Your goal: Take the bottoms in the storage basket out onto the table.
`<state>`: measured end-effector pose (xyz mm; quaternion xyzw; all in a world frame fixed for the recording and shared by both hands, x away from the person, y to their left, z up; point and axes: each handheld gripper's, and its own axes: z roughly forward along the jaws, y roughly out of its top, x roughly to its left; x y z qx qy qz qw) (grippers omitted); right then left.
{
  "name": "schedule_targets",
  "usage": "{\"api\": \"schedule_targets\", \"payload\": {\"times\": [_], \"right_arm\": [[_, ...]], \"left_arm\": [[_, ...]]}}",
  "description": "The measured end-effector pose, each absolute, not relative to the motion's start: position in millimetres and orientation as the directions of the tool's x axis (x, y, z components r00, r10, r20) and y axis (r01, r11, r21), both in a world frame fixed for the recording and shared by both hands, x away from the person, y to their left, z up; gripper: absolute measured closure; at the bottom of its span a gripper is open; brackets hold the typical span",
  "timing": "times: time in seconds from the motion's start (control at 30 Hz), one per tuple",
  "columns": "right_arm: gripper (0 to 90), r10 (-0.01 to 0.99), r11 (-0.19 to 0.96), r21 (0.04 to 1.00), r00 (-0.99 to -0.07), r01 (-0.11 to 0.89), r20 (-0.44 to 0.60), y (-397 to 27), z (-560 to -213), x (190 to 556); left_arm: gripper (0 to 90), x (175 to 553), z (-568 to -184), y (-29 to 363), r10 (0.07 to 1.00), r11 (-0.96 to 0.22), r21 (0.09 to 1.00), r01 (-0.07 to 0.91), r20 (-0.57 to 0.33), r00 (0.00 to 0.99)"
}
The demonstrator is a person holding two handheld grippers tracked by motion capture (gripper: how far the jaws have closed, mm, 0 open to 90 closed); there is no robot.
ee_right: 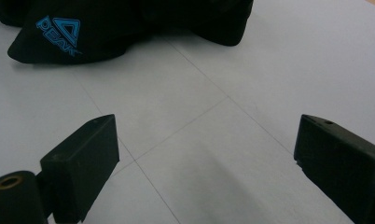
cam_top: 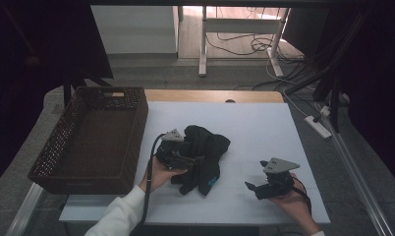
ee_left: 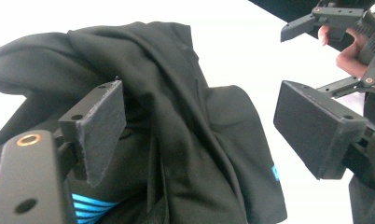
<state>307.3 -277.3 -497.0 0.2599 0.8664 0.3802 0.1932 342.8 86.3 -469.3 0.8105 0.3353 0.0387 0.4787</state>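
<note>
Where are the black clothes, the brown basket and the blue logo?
black clothes [cam_top: 205, 147], high view, on the crumpled middle.
brown basket [cam_top: 136, 132], high view, on its right wall.
blue logo [ee_right: 59, 30], right gripper view, on the triangle above the letters.

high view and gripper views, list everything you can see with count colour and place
garment: one, black with blue logo and stripes, crumpled at the table's middle
basket: one, dark brown woven, left edge of the table
table: one, white top with a wooden far edge
power strip: one, white, on the floor at right
left gripper: one, black, jaws open over the garment, not pressing it
right gripper: one, black, jaws open above bare table
hands: two, one holding each gripper, left sleeve white
</note>
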Motion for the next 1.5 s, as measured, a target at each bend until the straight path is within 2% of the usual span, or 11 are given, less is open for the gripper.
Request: {"api": "schedule_targets", "payload": {"times": [0.4, 0.83, 1.3, 1.5], "right_arm": [[6.7, 0.606, 0.551, 0.777, -0.785, 0.303, -0.124, -280.8, -495.1, 305.4], [6.7, 0.612, 0.543, 0.785, -0.781, 0.299, -0.125, -281.8, -494.3, 304.8], [6.8, 0.616, 0.529, 0.796, -0.778, 0.294, -0.122, -283.6, -492.1, 304.1], [6.9, 0.626, 0.499, 0.815, -0.773, 0.295, -0.104, -286.1, -490.2, 303.9]], "left_arm": [[19.2, 331.8, -455.8, 99.8, 0.609, -0.31, 0.806, 0.504, -0.239, 0.756], [19.9, 297.5, -429.0, 124.2, 0.657, -0.322, 0.828, 0.459, -0.153, 0.738], [19.9, 254.2, -418.3, 170.8, 0.722, -0.292, 0.854, 0.43, -0.099, 0.685], [19.9, 239.8, -422.8, 197.7, 0.758, -0.254, 0.857, 0.449, -0.111, 0.642]]}}
